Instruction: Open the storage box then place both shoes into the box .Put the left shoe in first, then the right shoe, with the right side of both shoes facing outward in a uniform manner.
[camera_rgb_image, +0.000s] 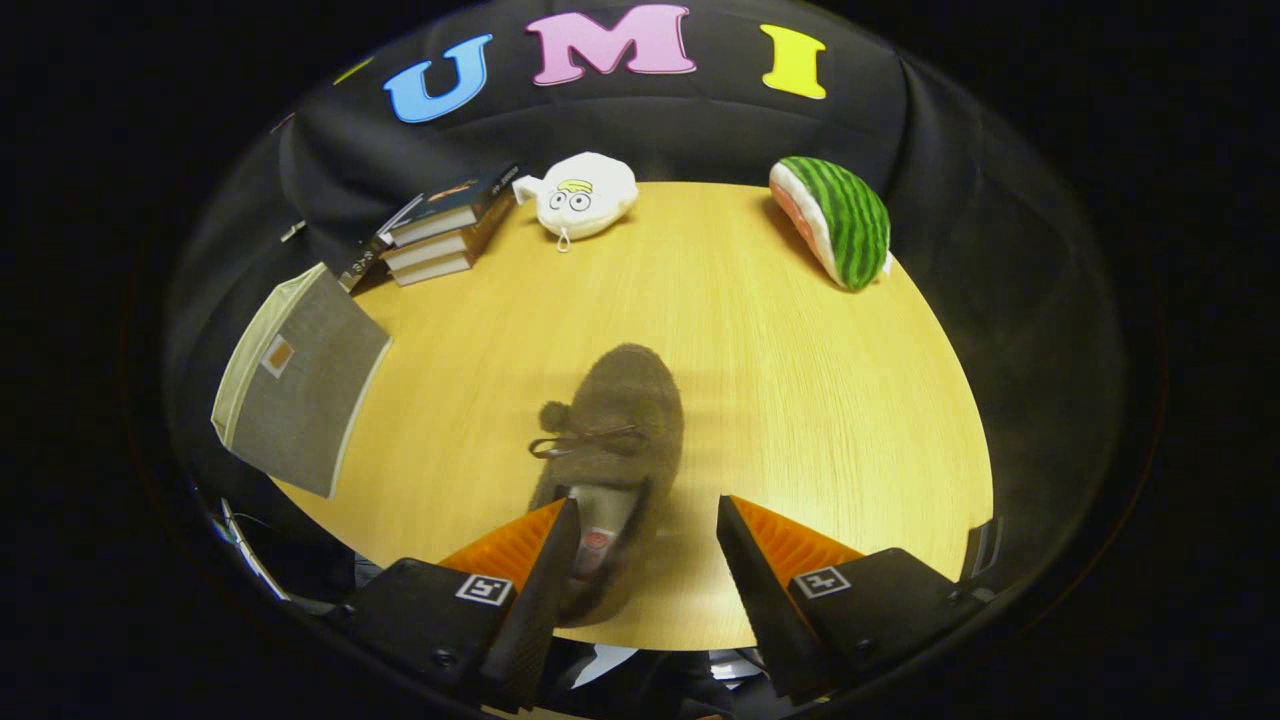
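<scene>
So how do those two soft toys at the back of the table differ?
The white toy is pale, rounded and has cartoon eyes; the watermelon toy is a green-striped wedge with a pink side. The white toy sits by the books; the watermelon toy sits apart. Both rest beyond the open gripper.

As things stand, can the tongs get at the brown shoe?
Probably yes. The tongs are open, with the brown shoe lying on the table just ahead, its heel end beside one finger. Nothing lies between them, though the shoe sits off-centre.
</scene>
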